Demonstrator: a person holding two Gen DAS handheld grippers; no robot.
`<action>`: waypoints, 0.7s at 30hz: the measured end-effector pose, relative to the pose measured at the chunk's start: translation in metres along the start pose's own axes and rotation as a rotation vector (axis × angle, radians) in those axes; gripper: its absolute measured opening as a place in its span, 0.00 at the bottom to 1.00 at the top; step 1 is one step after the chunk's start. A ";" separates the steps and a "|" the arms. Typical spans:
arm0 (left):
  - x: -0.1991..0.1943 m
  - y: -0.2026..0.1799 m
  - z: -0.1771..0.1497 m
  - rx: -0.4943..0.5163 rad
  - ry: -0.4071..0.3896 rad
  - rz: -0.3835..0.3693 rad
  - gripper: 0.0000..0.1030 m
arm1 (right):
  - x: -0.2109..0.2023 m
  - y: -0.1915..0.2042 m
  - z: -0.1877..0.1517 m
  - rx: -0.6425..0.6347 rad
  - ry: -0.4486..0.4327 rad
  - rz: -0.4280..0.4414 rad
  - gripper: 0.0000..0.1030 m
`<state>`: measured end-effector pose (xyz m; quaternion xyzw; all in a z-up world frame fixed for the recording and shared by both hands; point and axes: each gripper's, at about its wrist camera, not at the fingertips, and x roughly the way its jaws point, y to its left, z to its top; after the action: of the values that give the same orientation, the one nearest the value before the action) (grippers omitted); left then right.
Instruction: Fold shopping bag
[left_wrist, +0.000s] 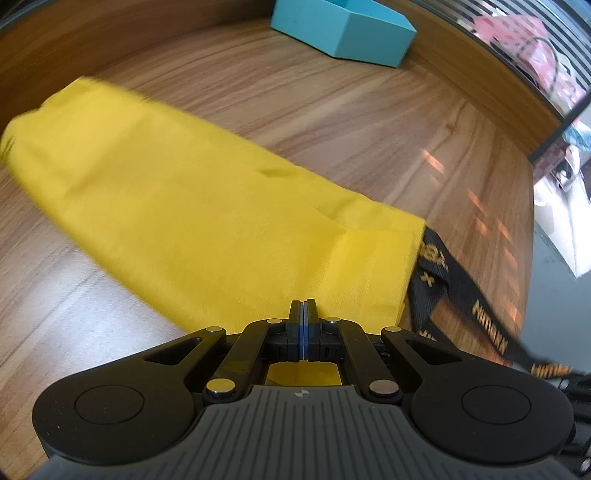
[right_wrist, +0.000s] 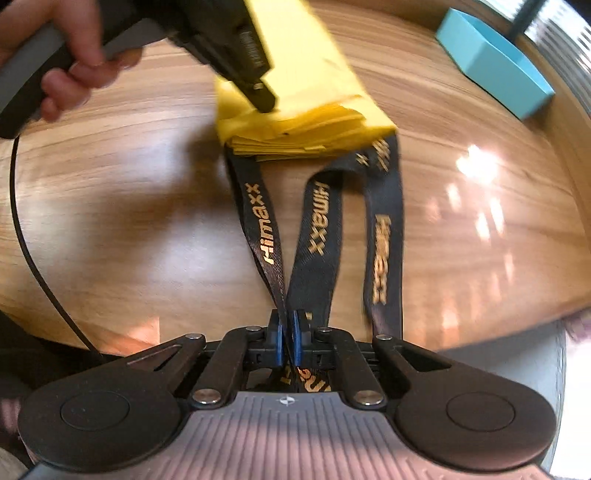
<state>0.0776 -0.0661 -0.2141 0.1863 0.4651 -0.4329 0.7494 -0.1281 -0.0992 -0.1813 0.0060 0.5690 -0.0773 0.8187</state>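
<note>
Near edge, my right gripper (right_wrist: 287, 326): I see its jaws pinching two black straps (right_wrist: 317, 236).
Left gripper (left_wrist: 303, 314): jaws pressed together, tips on the bag.
Bag: one yellow shopping bag (left_wrist: 207, 206), folded long on the wooden table (left_wrist: 332, 110).
Far right: one turquoise box (left_wrist: 354, 29).

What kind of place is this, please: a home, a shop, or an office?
Probably an office or a shop, though I cannot be sure. The yellow bag lies on a wooden table, a teal box stands near it, and striped glass with pink goods is behind.
</note>
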 end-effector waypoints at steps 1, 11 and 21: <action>0.000 -0.001 0.000 0.003 -0.002 0.003 0.02 | -0.003 -0.005 -0.005 0.014 -0.016 -0.004 0.07; 0.000 0.002 -0.002 -0.020 -0.002 -0.005 0.02 | -0.019 -0.017 -0.025 0.090 -0.130 -0.004 0.14; -0.002 -0.002 -0.004 -0.001 -0.008 0.019 0.02 | -0.024 -0.020 -0.047 0.111 -0.128 -0.030 0.20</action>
<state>0.0736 -0.0634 -0.2141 0.1887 0.4605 -0.4262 0.7555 -0.1828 -0.1118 -0.1736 0.0377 0.5105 -0.1212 0.8505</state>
